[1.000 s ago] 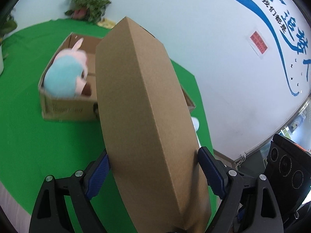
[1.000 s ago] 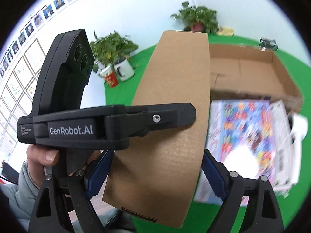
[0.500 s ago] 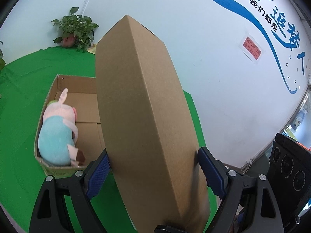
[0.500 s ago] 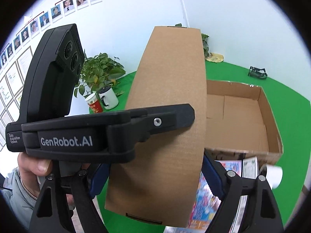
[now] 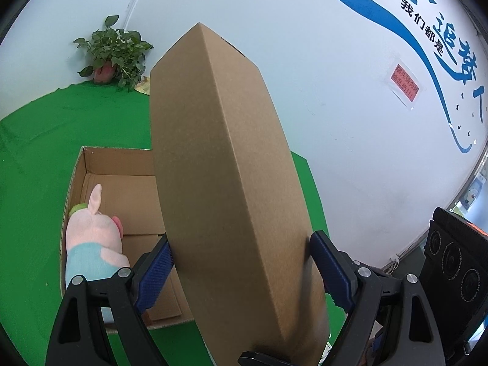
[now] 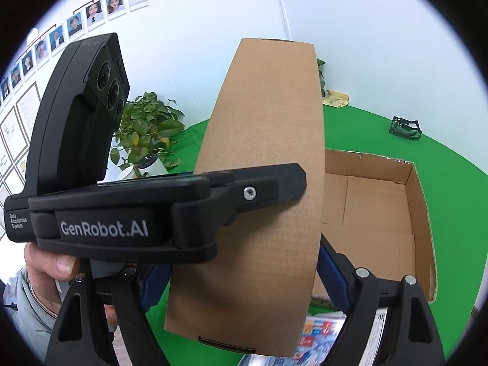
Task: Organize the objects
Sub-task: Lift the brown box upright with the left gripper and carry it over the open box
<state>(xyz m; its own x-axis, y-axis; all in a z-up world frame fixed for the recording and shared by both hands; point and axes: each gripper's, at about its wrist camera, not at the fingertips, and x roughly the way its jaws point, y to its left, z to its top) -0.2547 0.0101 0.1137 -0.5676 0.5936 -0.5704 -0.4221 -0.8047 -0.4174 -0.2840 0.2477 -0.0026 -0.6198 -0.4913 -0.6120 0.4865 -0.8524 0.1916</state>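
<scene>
Green-covered desk [image 5: 36,189] against a white wall, potted plant [image 5: 114,53] far ahead. Both the left gripper [image 5: 241,271] and right gripper [image 6: 241,277] pinch the flat cardboard box [image 5: 225,183], which hides most of the open carton [image 5: 122,183] just ahead; plush pig [image 5: 94,244] lies inside, partly cut off.

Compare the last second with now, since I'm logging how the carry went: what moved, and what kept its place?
The closed cardboard box, clamped by both the left gripper and the right gripper, was carried toward and above the open carton, which now sits lower and nearer in both views. Nothing was released. The plush pig stays in the carton, and the grip is unchanged.
</scene>
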